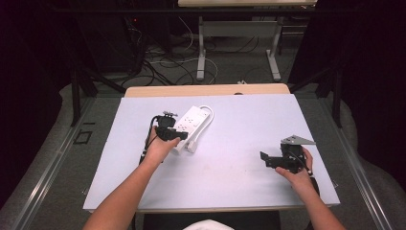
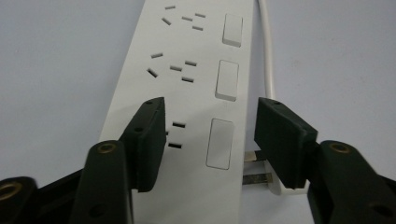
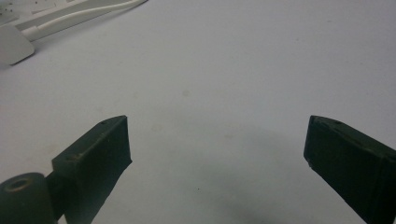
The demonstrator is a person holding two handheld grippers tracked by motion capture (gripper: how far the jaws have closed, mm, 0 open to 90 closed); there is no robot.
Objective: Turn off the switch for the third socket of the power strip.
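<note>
Left gripper (image 2: 210, 128) hangs low over the near end of a white power strip (image 2: 187, 93), jaws parted about as wide as the strip itself and closed on nothing. In the left gripper view the left jaw sits over the strip's socket side, covering part of the nearest socket's slots, while the right jaw stands just off the strip's switch-side edge, above a white plug (image 2: 261, 175) whose 2 metal prongs show beside that edge. Whether either jaw touches the strip cannot be told. That view shows 3 sockets in a row, each with a white rocker switch beside it, and the white cable (image 2: 267, 51) runs along the switch side.

From the high view, the power strip (image 1: 191, 120) lies at a slant on the white tabletop (image 1: 230, 158), left of centre and toward the far edge, with its cable (image 1: 209, 115) looping round its far end and the plug (image 1: 191, 145) lying at its near end. The left gripper (image 1: 173, 135) is held there in the person's left hand (image 1: 159, 149).

Over by the right edge, nearer the front, the right gripper (image 1: 265, 159) is held in the right hand (image 1: 298, 172) close above the bare tabletop, well apart from the strip. Its jaws gape wide with nothing between them; the right gripper view (image 3: 217, 140) shows plain surface in the gap, and the strip's end with its cable lies at the top left corner.
</note>
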